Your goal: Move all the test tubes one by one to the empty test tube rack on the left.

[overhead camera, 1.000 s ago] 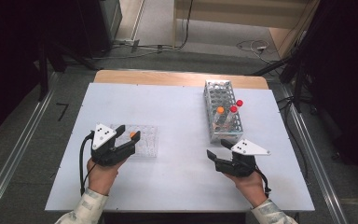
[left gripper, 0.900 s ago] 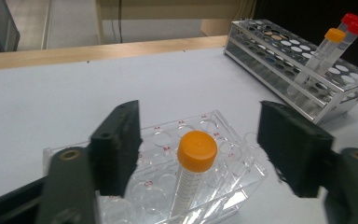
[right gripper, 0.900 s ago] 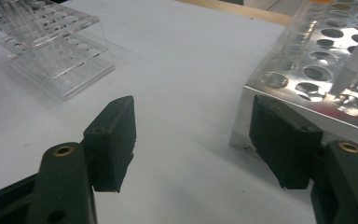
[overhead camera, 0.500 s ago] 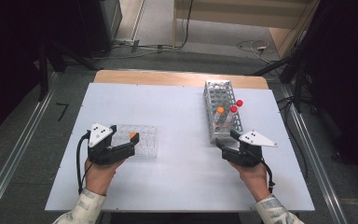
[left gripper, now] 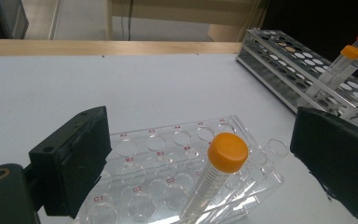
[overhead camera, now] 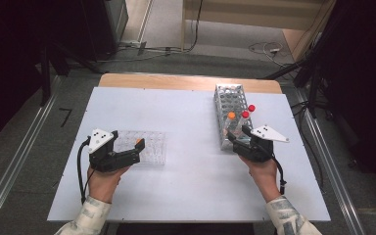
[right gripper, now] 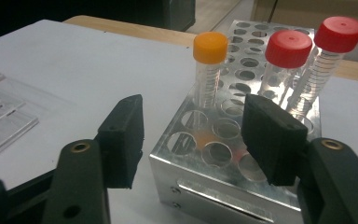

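Left tool (left gripper: 200, 158): jaws wide, just opened; an orange-capped clear tube (left gripper: 214, 179) stands tilted between them in the transparent plastic well rack (left gripper: 140, 186), untouched. Right tool (right gripper: 193, 140): jaws part-open, just narrowing around the near end of the perforated metal rack (right gripper: 214, 154), where three capped tubes stand. The counter (overhead camera: 186, 117) is smooth and white.

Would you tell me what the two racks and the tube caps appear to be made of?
The tall rack looks like brushed metal, maybe aluminium: dull silver sheen, screws at its end. The flat rack seems clear glossy plastic: the table shows through, with red printed labels. The caps look like matte moulded plastic with ribbed edges.
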{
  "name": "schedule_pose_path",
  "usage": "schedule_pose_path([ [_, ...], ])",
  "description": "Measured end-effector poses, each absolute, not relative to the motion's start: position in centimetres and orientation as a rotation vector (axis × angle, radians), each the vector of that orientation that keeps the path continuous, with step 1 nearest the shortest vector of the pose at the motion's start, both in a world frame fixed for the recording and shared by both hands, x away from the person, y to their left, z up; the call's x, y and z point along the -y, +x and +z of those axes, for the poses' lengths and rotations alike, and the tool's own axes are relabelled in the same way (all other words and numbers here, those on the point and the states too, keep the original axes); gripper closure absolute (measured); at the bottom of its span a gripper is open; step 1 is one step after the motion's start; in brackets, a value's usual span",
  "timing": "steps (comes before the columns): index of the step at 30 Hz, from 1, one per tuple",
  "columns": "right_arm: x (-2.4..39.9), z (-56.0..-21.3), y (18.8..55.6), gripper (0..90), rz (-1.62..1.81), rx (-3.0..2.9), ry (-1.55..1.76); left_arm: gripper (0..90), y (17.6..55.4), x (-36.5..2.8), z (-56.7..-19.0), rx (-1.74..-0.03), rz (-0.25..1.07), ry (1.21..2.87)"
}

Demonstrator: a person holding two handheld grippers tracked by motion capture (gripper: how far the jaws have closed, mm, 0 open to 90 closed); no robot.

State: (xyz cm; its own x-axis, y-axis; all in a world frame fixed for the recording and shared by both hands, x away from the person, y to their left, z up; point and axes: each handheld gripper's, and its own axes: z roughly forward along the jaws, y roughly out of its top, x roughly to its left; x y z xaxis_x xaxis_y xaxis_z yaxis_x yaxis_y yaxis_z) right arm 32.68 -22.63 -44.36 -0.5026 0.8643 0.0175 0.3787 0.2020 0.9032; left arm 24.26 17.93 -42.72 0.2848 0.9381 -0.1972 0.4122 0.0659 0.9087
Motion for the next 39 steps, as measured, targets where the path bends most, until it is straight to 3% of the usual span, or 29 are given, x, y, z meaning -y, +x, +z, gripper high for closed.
schedule_pose_path([
  [15,20.4,-45.5,35.8,51.4,1.160,-1.944,1.214,6.4,24.4,-17.7,-42.8,-1.295,0.652,1.534],
  [34,19.5,-46.0,36.8,70.7,1.136,-1.906,1.214,6.7,24.2,-17.6,-42.9,-1.296,0.667,1.547],
  [39,19.5,-45.9,36.9,71.3,1.141,-1.904,1.213,6.8,24.1,-17.7,-42.9,-1.297,0.667,1.548],
])
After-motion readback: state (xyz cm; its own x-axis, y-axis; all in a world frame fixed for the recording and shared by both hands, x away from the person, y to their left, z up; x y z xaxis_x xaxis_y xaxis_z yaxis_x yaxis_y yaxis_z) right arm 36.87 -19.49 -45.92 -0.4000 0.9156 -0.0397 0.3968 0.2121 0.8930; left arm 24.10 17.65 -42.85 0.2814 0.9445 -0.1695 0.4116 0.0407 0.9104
